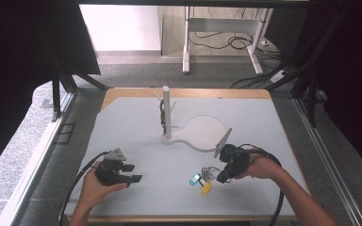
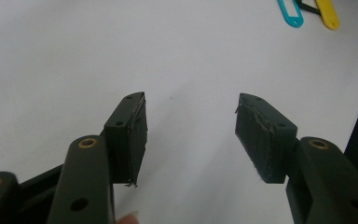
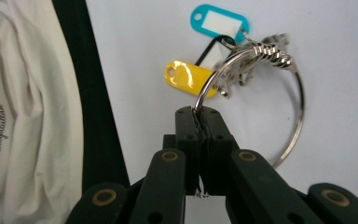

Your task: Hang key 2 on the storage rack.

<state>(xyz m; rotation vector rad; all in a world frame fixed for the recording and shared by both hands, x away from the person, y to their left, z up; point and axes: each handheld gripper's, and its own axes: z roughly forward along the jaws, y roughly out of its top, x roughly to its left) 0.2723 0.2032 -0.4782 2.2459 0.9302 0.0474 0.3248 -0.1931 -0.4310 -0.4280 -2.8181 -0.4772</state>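
Note:
A large metal key ring (image 3: 279,112) carries several small rings with keys and tags: a teal tag (image 3: 220,21), a yellow tag (image 3: 189,76) and a black one. My right gripper (image 3: 199,112) is shut on the ring's wire, and the tags hang from it just above the table; in the high view the bunch (image 1: 201,181) hangs left of that gripper (image 1: 221,178). At the front left my left gripper (image 1: 134,173) rests open with bare table between its pads (image 2: 256,137). The teal tag (image 2: 290,12) and yellow tag (image 2: 327,13) lie far ahead of it.
A white stand (image 1: 166,113) with pegs rises from a keyhole-shaped white base (image 1: 202,134) at the middle of the grey table (image 1: 122,127). A dark strap hangs on the post. A white shirt shows at the left of the right gripper view.

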